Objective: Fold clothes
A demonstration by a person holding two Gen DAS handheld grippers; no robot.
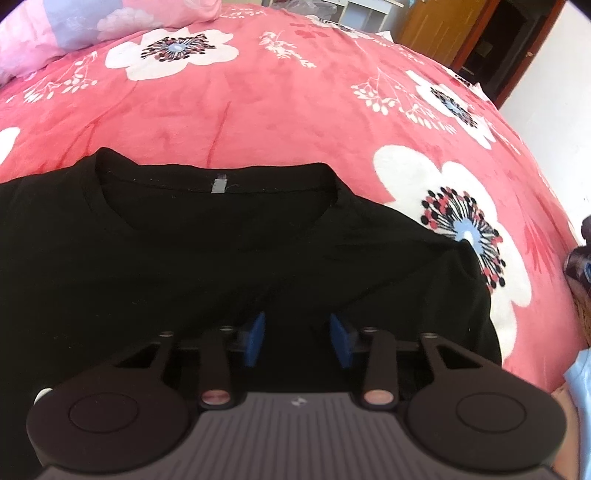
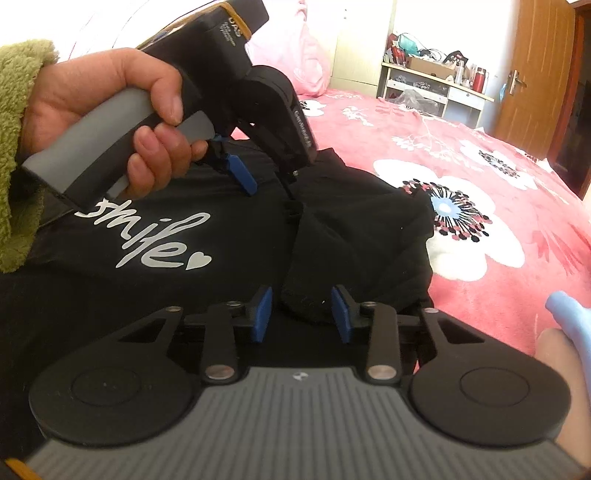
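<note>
- Here, a black T-shirt [image 1: 229, 251] lies spread on a bed covered by a pink blanket [image 1: 280, 107] printed with big white flowers.
- The left gripper [image 1: 297, 338] points down onto the shirt's chest area; its blue pads [image 1: 255, 338] stand apart with only flat black cloth beneath the gap, and neither pad is pressing on anything that I can make out.
- Ahead of that gripper the shirt's round collar [image 1: 218, 184] faces away, with a small grey label at the back of the neck.
- To the right of the left gripper the shirt's sleeve [image 1: 469, 295] runs out over a white flower.
- In the right wrist view, a hand [image 2: 122, 122] with a fuzzy green cuff [image 2: 14, 155] grips the left gripper's handle, above white script lettering [image 2: 159, 240] on the shirt reading "smile" with a little heart.
- The right gripper [image 2: 303, 314] is also partly spread; a bunched fold of black cloth [image 2: 314, 295] sits just ahead of and between its pads, but I cannot tell whether the pads touch it.
- Beyond the right gripper, further across the bed, a pale shelf unit [image 2: 432, 88] crowded with odds and ends stands beside a wooden door [image 2: 539, 74].
- A pink pillow [image 1: 92, 26] lies at the far left end of the bed from the left gripper.
</note>
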